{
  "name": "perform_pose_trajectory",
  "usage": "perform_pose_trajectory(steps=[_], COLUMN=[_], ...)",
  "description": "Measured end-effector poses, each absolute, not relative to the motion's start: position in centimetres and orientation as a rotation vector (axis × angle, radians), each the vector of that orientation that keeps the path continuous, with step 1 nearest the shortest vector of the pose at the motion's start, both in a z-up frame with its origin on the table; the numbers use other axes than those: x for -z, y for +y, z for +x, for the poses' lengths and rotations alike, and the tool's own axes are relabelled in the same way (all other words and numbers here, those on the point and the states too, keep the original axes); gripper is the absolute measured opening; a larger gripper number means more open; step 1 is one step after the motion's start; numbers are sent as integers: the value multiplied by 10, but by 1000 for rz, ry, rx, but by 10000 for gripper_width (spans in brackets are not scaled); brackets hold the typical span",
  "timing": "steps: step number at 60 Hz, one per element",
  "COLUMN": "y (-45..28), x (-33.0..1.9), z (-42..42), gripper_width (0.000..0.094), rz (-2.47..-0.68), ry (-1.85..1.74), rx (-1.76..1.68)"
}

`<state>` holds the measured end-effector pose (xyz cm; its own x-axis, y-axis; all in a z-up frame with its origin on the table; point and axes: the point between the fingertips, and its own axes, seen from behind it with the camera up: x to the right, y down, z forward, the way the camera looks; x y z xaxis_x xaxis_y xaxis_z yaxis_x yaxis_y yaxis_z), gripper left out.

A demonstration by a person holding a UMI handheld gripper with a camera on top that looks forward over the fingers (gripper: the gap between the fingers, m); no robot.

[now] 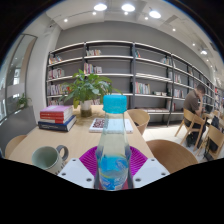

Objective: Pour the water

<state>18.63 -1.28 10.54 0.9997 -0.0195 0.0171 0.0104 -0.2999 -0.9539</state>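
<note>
A clear plastic water bottle with a blue cap and a blue label stands upright between my fingers. My gripper is shut on the bottle, both magenta pads pressing its sides, and it is held above the wooden table. A grey-green mug sits on the table to the left of the bottle, its opening facing up.
A stack of books lies at the table's left. A potted plant and a magazine sit behind the bottle. Wooden chairs stand to the right. Bookshelves line the back wall. A person sits at the far right.
</note>
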Motion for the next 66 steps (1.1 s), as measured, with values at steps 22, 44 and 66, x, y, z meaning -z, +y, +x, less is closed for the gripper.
perform_pose_trajectory(steps=[22,44,66], y=[-23,-163,-197], x=[-90,-59,-152], z=[184,126,41], gripper_width=[658,843,853], rz=[-1985,-2230,-2182], ry=[84,148,74], rx=[8,-10,-30])
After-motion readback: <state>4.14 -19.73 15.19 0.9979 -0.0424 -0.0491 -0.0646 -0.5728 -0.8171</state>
